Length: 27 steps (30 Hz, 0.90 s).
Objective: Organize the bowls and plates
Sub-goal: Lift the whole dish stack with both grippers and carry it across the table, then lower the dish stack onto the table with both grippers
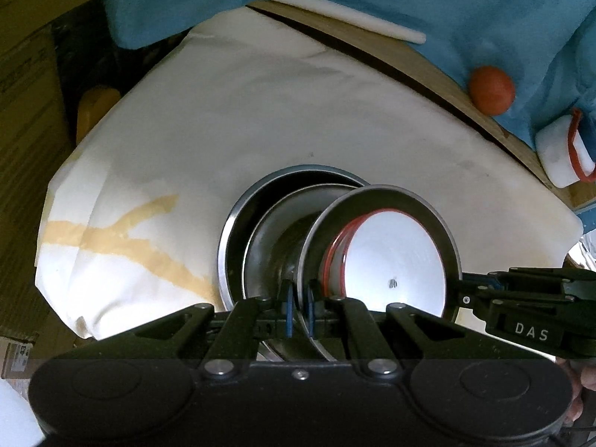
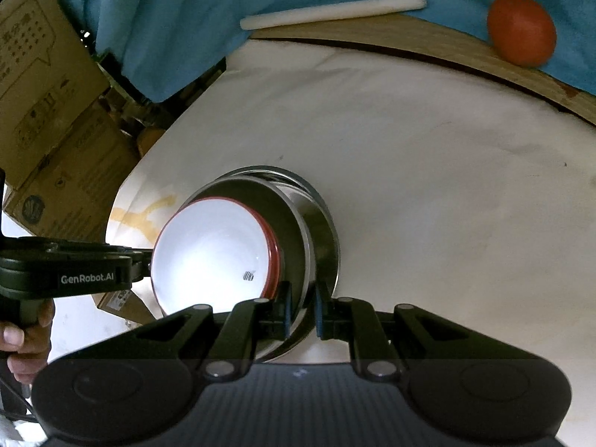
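Note:
A stack of dishes stands on the white-covered table: a wide steel plate [image 1: 231, 231] at the bottom, a steel bowl [image 1: 268, 242] in it, an upper steel plate [image 1: 421, 201] and a white bowl with a red rim [image 1: 395, 257] on top. My left gripper [image 1: 299, 311] is shut on the upper steel plate's near rim. In the right wrist view my right gripper [image 2: 302, 309] is shut on the opposite rim of that steel plate [image 2: 294, 231], with the white bowl [image 2: 212, 249] inside it. Each gripper shows at the edge of the other's view.
A white cloth [image 1: 260, 111] with tan tape marks covers the table. An orange ball [image 1: 491, 90], a white foam rod [image 1: 335, 11] and a white block with a red band [image 1: 564, 152] lie at the far wooden edge by a blue cloth. Cardboard boxes [image 2: 48, 111] stand at the left.

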{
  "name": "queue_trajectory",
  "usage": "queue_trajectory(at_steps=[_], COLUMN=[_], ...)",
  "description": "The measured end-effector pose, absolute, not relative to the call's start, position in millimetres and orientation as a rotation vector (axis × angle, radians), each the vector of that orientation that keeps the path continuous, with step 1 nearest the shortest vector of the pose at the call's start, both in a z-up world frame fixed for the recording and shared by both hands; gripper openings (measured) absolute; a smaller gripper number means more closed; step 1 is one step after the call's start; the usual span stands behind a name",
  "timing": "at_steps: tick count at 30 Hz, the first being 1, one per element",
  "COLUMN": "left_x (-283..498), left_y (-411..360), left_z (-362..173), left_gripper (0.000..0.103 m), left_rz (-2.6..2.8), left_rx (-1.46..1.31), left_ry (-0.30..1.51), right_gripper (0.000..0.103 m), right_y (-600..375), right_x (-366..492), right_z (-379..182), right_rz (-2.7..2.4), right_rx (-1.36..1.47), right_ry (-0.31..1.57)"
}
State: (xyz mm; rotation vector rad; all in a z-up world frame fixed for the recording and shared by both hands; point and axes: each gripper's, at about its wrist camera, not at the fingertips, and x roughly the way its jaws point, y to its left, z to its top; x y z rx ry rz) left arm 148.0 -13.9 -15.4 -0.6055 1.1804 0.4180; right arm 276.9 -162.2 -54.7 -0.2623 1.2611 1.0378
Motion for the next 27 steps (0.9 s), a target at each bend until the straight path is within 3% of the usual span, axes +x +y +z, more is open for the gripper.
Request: queue_trajectory(at_steps=[27], left_x=[148], left_y=[-5], left_z=[-17], left_gripper=[0.005], left_rz=[0.438], left_rx=[-0.600], left_ry=[1.185], right_gripper=[0.013], right_y=[-157], right_x=[277], right_z=[-65], right_rz=[1.017], right_rx=[-0.232], right_ry=[1.273])
